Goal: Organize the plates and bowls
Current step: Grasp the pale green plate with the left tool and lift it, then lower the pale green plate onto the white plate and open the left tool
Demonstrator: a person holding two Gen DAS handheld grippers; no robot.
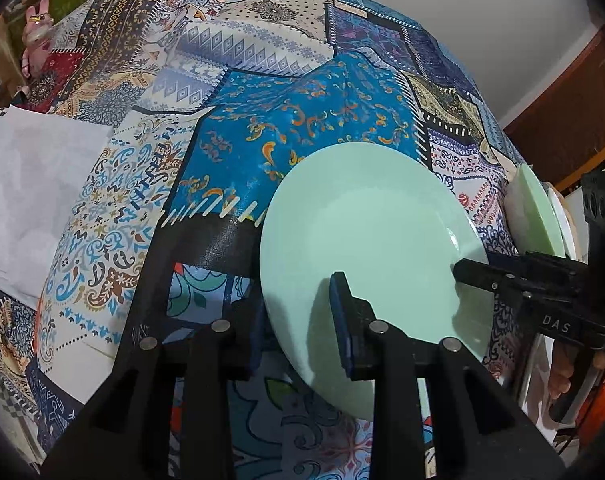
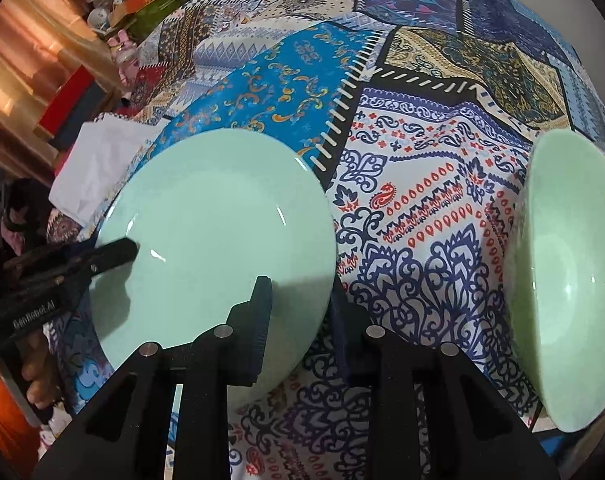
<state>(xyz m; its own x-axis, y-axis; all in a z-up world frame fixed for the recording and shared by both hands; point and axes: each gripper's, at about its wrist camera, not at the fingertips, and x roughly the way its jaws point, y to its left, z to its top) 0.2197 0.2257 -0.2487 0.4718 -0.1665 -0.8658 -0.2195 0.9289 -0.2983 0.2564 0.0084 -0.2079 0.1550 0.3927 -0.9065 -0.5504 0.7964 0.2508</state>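
Both wrist cams close, angled down, sharing green plate (image 1: 374,232)

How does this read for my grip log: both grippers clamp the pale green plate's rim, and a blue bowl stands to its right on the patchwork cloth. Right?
Wrong on one point: the bowl is pale green, not blue, as the right wrist view shows. The left gripper and right gripper do clamp the rim of the plate.

Plate (image 2: 218,232) on the tablecloth (image 2: 414,216), gripped at its near rim by both grippers: left gripper (image 1: 298,320) on the plate's left edge, right gripper (image 2: 298,320) on its right. Bowl (image 2: 566,280) lies right of plate, apart. Paper sheet (image 1: 34,196) lies left of it.
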